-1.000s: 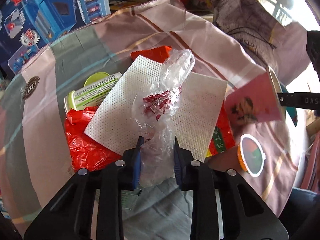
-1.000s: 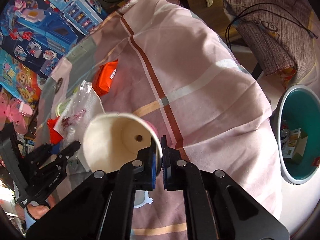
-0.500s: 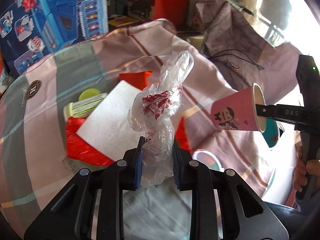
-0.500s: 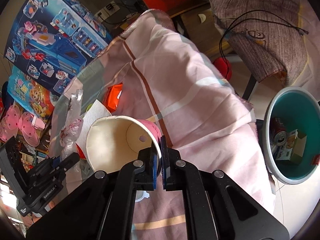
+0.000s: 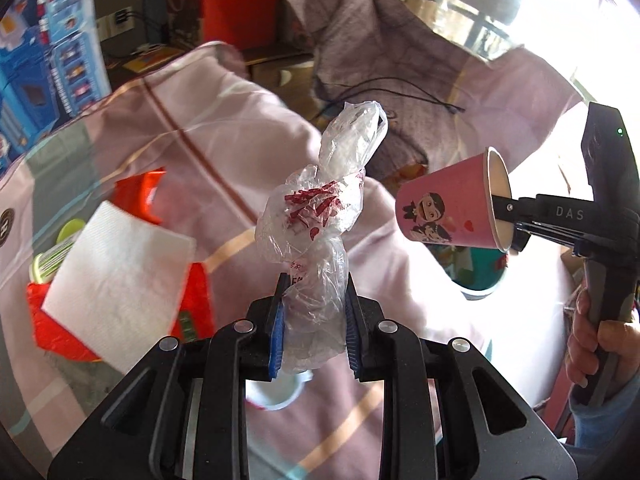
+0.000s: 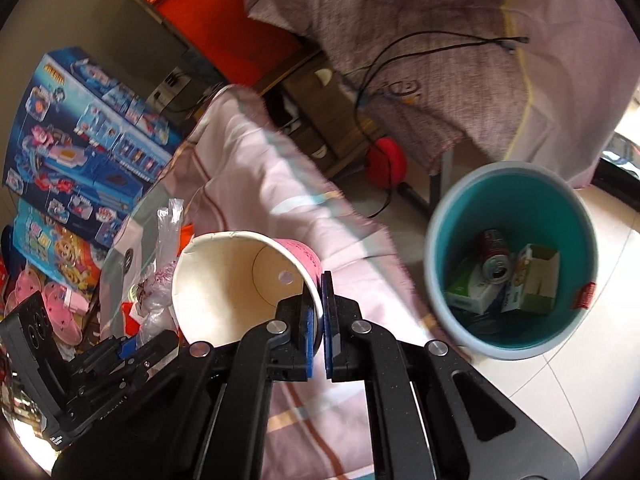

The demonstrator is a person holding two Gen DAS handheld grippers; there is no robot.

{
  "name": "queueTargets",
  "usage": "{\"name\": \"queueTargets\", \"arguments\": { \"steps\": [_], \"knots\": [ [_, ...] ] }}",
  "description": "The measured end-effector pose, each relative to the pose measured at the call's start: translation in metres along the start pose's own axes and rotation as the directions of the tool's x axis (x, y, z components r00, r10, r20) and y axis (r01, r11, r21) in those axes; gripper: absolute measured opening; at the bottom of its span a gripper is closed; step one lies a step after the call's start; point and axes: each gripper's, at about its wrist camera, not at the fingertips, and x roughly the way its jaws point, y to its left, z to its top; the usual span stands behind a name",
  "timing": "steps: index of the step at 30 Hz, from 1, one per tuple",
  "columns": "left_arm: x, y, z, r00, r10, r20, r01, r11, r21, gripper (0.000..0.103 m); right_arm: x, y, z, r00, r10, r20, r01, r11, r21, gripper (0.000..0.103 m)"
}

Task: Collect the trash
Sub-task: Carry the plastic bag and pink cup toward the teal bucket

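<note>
My left gripper [image 5: 314, 320] is shut on a crumpled clear plastic bag [image 5: 320, 216] with red print, held up above the table. My right gripper [image 6: 322, 312] is shut on the rim of a pink paper cup [image 6: 240, 284], tipped on its side; the cup also shows in the left wrist view [image 5: 452, 208] at the right. A teal trash bin [image 6: 440, 280] stands on the floor to the right of the table, with a can and cartons inside. The bag shows at the left in the right wrist view [image 6: 160, 272].
On the pink checked tablecloth [image 5: 224, 128] lie a white napkin [image 5: 120, 268], red wrappers [image 5: 136, 196] and a green tube [image 5: 48, 260]. A white lid [image 5: 272, 396] lies below my left gripper. Toy boxes [image 6: 88, 152] stand behind. A cloth-draped chair [image 6: 420, 52] with a cable stands beyond the bin.
Both grippers have lifted and swung right, away from the trash pile toward the bin. The bin now fills more of the right wrist view. Both holds are unchanged.
</note>
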Motion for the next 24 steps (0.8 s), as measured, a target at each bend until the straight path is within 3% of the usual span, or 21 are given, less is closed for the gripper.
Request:
{"name": "queueTargets", "arguments": {
  "steps": [12,18,24],
  "knots": [
    [0.048,-0.108,0.018,0.995,-0.055,-0.081,0.067,0.985,0.159,0.025,-0.055,-0.108,0.003,0.991,-0.08,0.107,0.064,0.987,0.147,0.004],
    [0.081,-0.151,0.022,0.987,-0.073,-0.144,0.102,0.972,0.211,0.025,-0.066,-0.16,-0.003,0.987,-0.125,0.105,0.099,0.969,0.228,0.004],
    [0.111,-0.179,0.026,0.975,-0.085,-0.206,0.133,0.964,0.23,0.025,-0.066,-0.189,-0.004,0.987,-0.134,0.088,0.107,0.958,0.265,0.004]
  ]
}}
